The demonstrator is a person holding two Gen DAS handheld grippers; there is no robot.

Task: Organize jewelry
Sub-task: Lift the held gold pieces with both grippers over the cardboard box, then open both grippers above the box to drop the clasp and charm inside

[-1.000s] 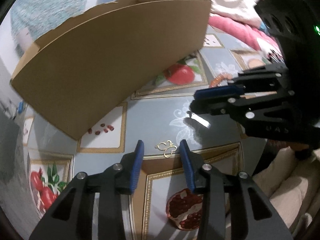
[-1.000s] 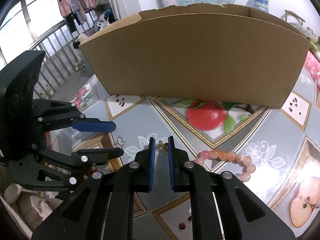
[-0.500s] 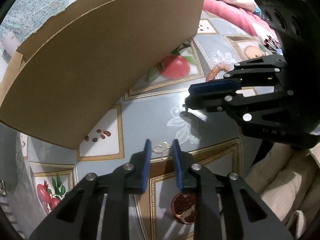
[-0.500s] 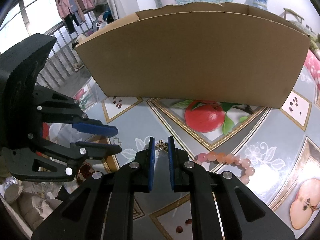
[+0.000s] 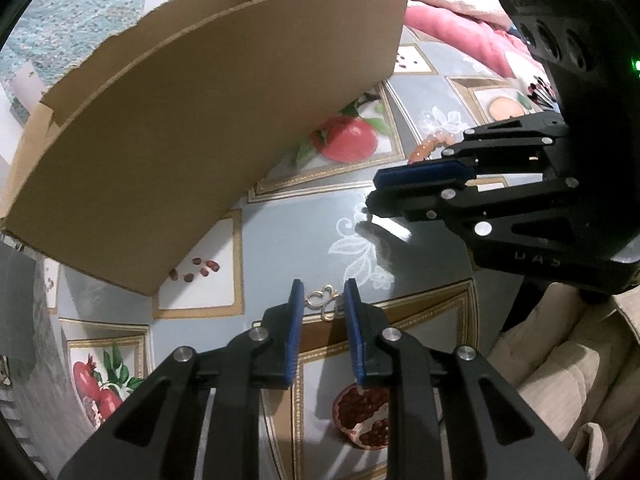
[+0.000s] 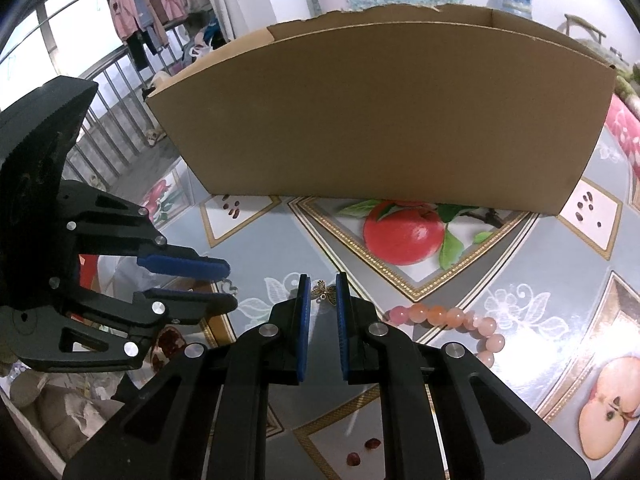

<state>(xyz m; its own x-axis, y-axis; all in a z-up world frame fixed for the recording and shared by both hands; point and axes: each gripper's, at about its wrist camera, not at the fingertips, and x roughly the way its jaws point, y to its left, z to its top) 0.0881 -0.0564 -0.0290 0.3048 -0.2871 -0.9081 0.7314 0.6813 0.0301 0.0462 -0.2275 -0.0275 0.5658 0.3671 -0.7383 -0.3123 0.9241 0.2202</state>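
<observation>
My left gripper (image 5: 322,300) points down at the table (image 5: 280,240). Its blue fingers (image 5: 295,320) have just been closing in, and now they sit close on both sides of a little gold charm (image 5: 323,302) shaped like a butterfly outline. The charm lies flat on the table between the tips. I cannot tell if the fingers press on it yet.

My right gripper (image 6: 322,294) is off to the right. Its fingers (image 6: 304,312) are nearly together with a thin gap, and they hold nothing. Just past their tips lies a small gold butterfly piece (image 6: 325,291) on the table.

Near it, to the right, a pink bead bracelet (image 6: 460,320) lies on the table in a curve.

Farther back stands a big brown cardboard box (image 6: 380,120) with its top open. The table wears a shiny cloth with red fruit pictures (image 6: 404,232) and gold lines.

Far to the left, clothes (image 6: 148,12) hang by a window with bars.
</observation>
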